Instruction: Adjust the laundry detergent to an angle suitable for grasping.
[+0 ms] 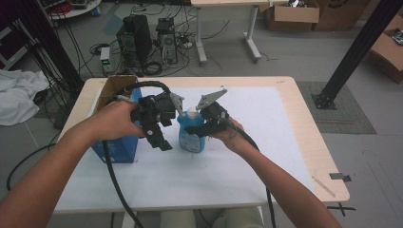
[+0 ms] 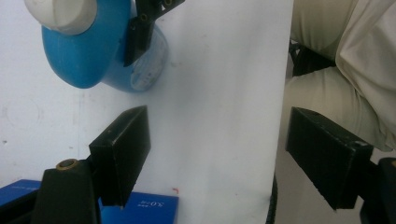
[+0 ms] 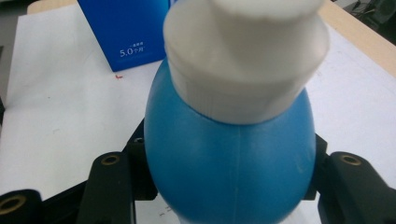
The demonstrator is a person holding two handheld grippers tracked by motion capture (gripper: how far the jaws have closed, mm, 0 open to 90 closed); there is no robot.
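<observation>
A blue bottle with a white cap stands upright on the white table mat. My right gripper comes from the right and is shut on the bottle's body. In the right gripper view the bottle sits squeezed between the two black jaws of that gripper, its cap close to the lens. My left gripper hangs just left of the bottle, pointing down, open and with nothing in it. In the left gripper view its jaws stand wide apart over the mat, the bottle beyond them.
A blue box with an open cardboard top stands at the table's left, right beside my left hand; it also shows as the blue box and the blue box. The table's near edge lies close below. Computers sit on the floor behind.
</observation>
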